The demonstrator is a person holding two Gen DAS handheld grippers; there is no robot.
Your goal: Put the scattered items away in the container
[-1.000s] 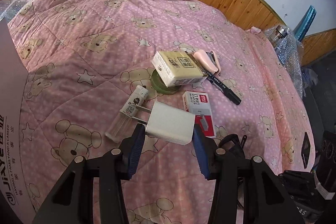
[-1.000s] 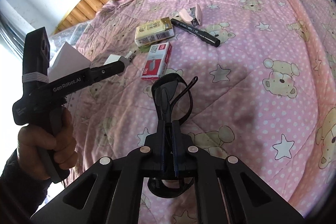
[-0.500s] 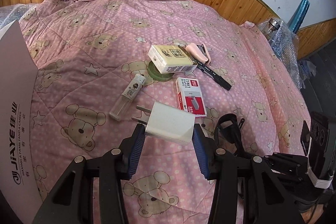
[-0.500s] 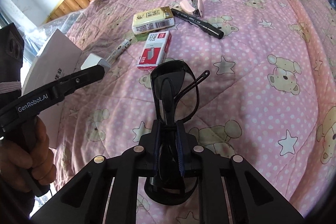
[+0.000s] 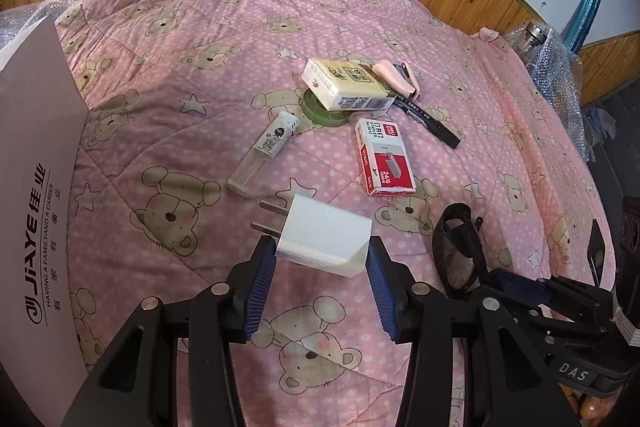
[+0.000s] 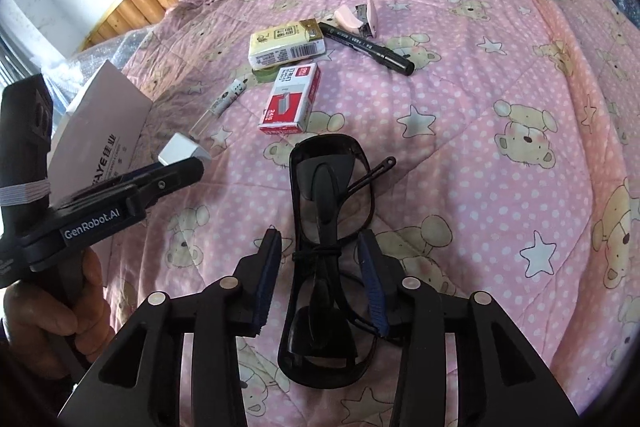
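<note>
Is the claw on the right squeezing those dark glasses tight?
No: in the right wrist view the right claw stands open, with a clear gap between each blue pad and the dark glasses between them.

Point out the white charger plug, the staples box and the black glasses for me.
white charger plug (image 5: 325, 239): left wrist view, on its flat white top face.
staples box (image 5: 386, 159): left wrist view, middle of its red and white lid.
black glasses (image 6: 330, 211): right wrist view, on the folded temple arm across the upper lens.
</note>
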